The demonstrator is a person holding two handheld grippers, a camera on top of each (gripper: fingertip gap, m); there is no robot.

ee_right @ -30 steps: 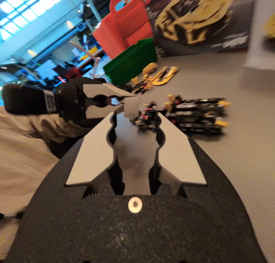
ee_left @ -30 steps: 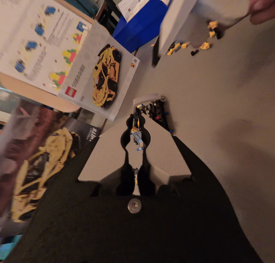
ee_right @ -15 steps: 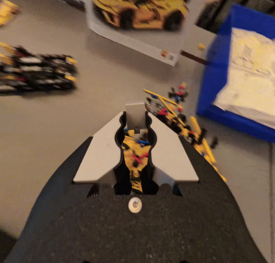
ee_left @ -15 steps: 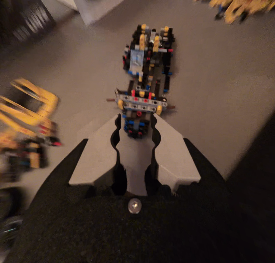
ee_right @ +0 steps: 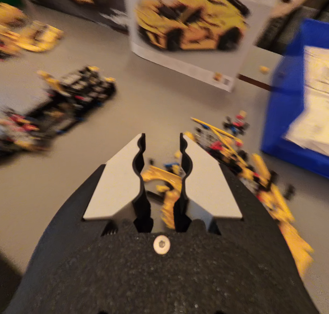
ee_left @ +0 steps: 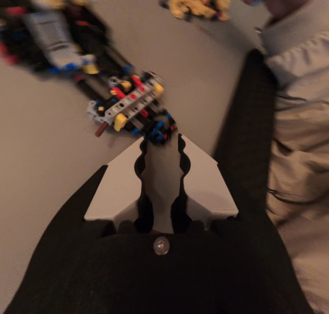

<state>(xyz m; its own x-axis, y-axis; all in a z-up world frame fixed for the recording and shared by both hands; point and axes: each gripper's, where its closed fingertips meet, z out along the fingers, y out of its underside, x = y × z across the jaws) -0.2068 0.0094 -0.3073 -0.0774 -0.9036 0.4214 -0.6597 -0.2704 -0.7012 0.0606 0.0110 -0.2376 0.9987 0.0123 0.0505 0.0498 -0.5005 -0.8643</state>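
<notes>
My left gripper (ee_left: 161, 137) is open. Its fingertips sit at the near end of a long black brick-built chassis (ee_left: 131, 104) with grey beams and red, blue and yellow pins, which runs up and left across the grey table (ee_left: 44, 154). That end lies just between the tips, and I cannot tell if they touch it. My right gripper (ee_right: 162, 136) is open and empty. It hovers over a pile of loose yellow and black brick parts (ee_right: 165, 179). The chassis also shows blurred at the left of the right wrist view (ee_right: 71, 99).
A booklet with a yellow car picture (ee_right: 190, 29), a dark box (ee_right: 80, 1) and yellow body panels (ee_right: 33, 36) lie at the back. A blue bin (ee_right: 284, 113) holding white paper stands right. A person's beige clothing (ee_left: 299, 136) is beyond the dark table edge (ee_left: 247, 127). The tips of one gripper are about 30 cm away from the tips of the other.
The left view swung from the booklet onto the chassis, and the left jaws opened. The right view swung to the parts pile. A grey piece at its tips is gone and its jaws are wider.
</notes>
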